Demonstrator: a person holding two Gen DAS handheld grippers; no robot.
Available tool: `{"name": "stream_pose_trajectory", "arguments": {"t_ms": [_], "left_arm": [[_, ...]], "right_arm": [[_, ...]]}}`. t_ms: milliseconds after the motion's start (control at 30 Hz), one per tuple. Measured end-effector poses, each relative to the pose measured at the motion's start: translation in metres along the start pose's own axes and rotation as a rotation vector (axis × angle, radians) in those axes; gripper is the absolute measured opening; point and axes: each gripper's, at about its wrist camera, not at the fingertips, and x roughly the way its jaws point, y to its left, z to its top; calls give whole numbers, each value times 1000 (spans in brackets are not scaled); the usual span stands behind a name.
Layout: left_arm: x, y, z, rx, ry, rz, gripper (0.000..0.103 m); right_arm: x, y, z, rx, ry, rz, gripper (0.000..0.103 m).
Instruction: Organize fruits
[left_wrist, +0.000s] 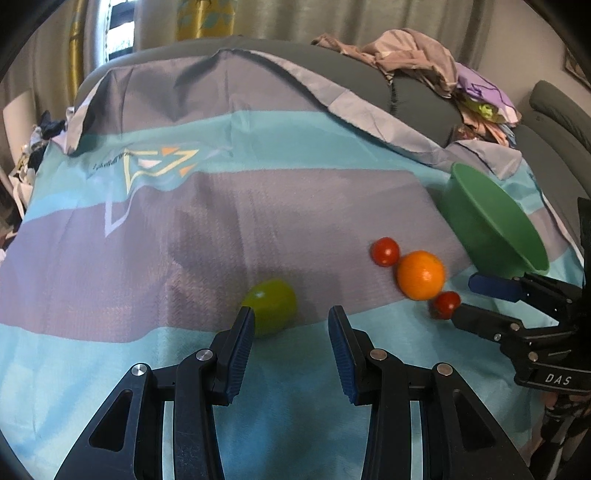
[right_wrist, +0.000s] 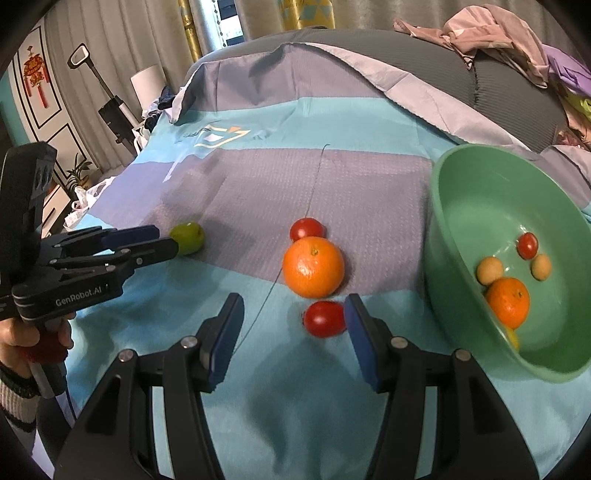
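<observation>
Green fruit (left_wrist: 271, 306) at open left gripper (left_wrist: 291, 328)

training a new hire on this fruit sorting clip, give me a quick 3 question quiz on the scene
1. True or false: the green bowl already holds fruit.
2. How many fruits lie loose on the cloth?
3. Which fruit is nearest the left gripper? A) orange B) green fruit C) near cherry tomato

Key:
1. True: it holds an orange, a tomato and other small fruits.
2. Four: the orange, the green fruit, the near cherry tomato and the far cherry tomato.
3. B; the open right gripper is beside the near cherry tomato.
</observation>
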Motion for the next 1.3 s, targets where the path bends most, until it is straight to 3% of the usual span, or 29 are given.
{"name": "stream_pose_trajectory", "arguments": {"t_ms": [1000, 1300], "left_arm": [[32, 16, 9, 15, 56, 56, 41], [34, 16, 10, 19, 49, 59, 40]], "right_arm": [[43, -8, 17, -11, 89, -29, 55], [47, -8, 17, -17, 85, -43, 46]]}}
